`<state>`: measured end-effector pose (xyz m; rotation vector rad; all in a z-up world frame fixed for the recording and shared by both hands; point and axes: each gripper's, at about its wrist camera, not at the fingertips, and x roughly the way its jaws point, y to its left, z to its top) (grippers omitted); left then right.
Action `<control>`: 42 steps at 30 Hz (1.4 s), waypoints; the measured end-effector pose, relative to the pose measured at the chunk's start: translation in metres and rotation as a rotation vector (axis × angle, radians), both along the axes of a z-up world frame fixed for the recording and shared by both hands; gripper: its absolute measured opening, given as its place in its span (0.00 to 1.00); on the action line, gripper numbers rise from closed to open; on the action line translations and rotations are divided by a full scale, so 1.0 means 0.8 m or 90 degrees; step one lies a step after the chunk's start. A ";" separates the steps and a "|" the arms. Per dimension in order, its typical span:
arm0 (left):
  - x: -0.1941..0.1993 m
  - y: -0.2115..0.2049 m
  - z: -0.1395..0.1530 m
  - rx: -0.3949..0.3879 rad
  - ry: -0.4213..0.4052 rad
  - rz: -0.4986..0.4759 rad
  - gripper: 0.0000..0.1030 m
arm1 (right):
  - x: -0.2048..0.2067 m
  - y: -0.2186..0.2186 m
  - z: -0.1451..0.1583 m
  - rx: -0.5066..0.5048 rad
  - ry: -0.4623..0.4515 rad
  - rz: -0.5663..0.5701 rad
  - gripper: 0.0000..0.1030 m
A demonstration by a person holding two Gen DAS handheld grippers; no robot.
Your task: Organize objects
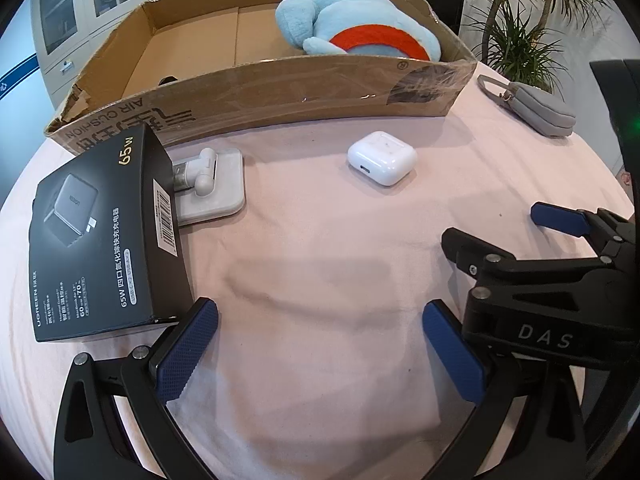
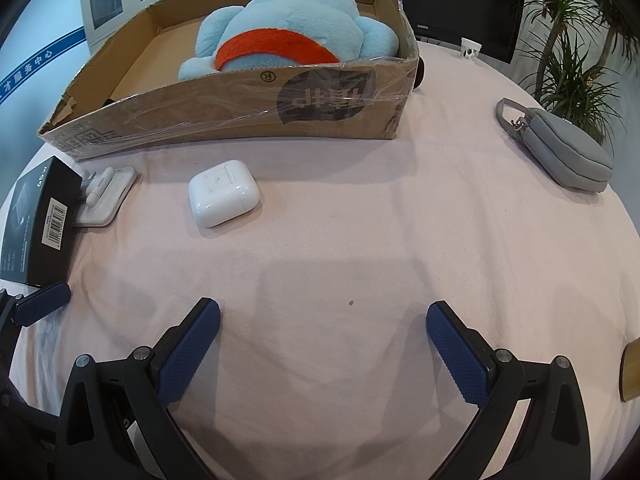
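Grippers: left gripper and right gripper both spread apart, empty, lower frame. Earbud case mid-frame on pink cloth; plush toy inside cardboard box at top.

Ahead of my two open grippers the pink cloth-covered table lay bare. The black charger box crowded my left side, the small white earbud case sat mid-path, and the long brown cardboard box walled off the far edge
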<state>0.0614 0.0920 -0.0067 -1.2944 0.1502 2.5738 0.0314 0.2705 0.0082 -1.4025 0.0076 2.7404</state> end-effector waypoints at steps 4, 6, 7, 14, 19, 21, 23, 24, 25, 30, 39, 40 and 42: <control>-0.001 0.000 0.000 0.000 0.000 0.000 0.99 | -0.001 0.000 0.000 0.000 0.000 0.000 1.00; -0.001 0.001 0.000 0.000 0.000 0.000 0.99 | -0.001 0.000 0.001 0.000 0.000 0.000 1.00; -0.001 0.001 0.000 0.000 0.000 0.000 0.99 | -0.001 0.000 0.000 0.000 0.000 0.000 1.00; -0.002 0.002 0.000 0.000 -0.001 -0.002 0.99 | -0.004 0.000 0.001 -0.001 -0.002 0.000 1.00; -0.002 0.003 -0.001 -0.001 -0.001 0.000 0.99 | -0.005 -0.001 0.001 -0.001 -0.002 0.000 1.00; 0.001 0.003 -0.001 -0.001 0.000 0.000 0.99 | -0.005 -0.001 0.002 -0.001 -0.002 0.000 1.00; 0.003 0.003 -0.001 0.000 0.001 0.001 0.99 | -0.003 -0.002 0.002 0.000 0.000 0.000 1.00; 0.003 0.002 -0.001 0.000 0.001 0.000 0.99 | -0.003 -0.003 0.002 0.000 0.000 0.000 1.00; 0.004 0.002 -0.001 0.001 0.001 0.000 0.99 | -0.003 -0.002 0.002 0.000 0.001 0.000 1.00; 0.003 0.002 -0.001 -0.001 0.001 0.000 0.99 | -0.003 -0.003 0.002 0.000 0.001 0.000 1.00; 0.002 0.002 -0.001 -0.001 0.001 0.001 0.99 | -0.003 -0.003 0.002 0.000 0.000 0.000 1.00; 0.002 0.002 -0.001 -0.001 0.001 0.001 0.99 | -0.003 -0.004 0.002 0.000 0.001 0.000 1.00; 0.002 0.002 -0.001 -0.001 0.001 0.001 0.99 | -0.003 -0.004 0.003 0.000 0.001 0.000 1.00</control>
